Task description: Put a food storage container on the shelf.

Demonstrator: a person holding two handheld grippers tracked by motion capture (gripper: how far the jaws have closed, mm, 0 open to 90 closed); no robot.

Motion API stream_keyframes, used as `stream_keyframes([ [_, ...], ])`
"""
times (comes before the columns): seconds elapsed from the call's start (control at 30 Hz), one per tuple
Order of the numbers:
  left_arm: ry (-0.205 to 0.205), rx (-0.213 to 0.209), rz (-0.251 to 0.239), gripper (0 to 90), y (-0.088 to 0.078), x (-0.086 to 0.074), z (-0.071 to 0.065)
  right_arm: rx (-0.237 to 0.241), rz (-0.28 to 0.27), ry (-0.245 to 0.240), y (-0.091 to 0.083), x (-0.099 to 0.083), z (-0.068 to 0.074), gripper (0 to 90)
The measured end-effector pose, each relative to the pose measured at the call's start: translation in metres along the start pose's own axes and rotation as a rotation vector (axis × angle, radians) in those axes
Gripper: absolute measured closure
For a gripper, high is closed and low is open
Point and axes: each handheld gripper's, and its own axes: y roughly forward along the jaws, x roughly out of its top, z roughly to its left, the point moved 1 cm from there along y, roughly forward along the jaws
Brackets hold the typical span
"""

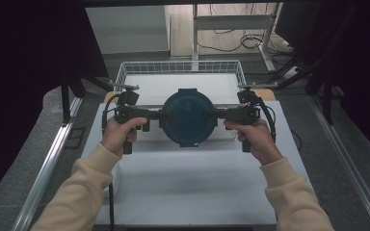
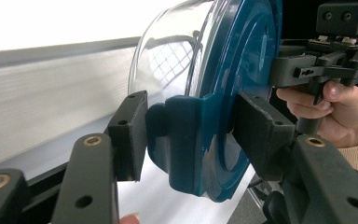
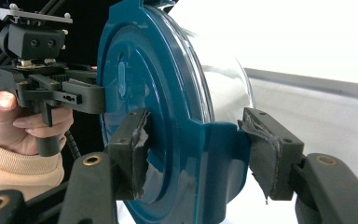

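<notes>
A round container with a dark blue lid and a clear body hangs above the white table, lid facing up, held between both grippers. My left gripper is shut on the blue side tab at the container's left edge. One pad lies under the tab and the other on the lid face. My right gripper is shut the same way on the opposite tab; its pads are frayed. Each gripper view also has the other hand and gripper beyond the lid.
A white wire basket stands at the back of the table, just behind the container. The white table top stretches toward the person. Metal rails run along both sides, and dark frame legs stand at the back corners.
</notes>
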Motion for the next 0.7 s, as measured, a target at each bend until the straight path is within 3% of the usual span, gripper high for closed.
stream_keyframes([
  [0.33,0.004,-0.004,-0.016,45.6,-0.004,0.015,-0.001,-0.004,-0.004,-0.013,-0.001,0.016,0.003,42.6],
  [0.7,0.013,0.02,-0.02,44.6,-0.008,0.03,-0.003,-0.009,0.006,-0.028,0.001,0.029,0.006,42.5],
])
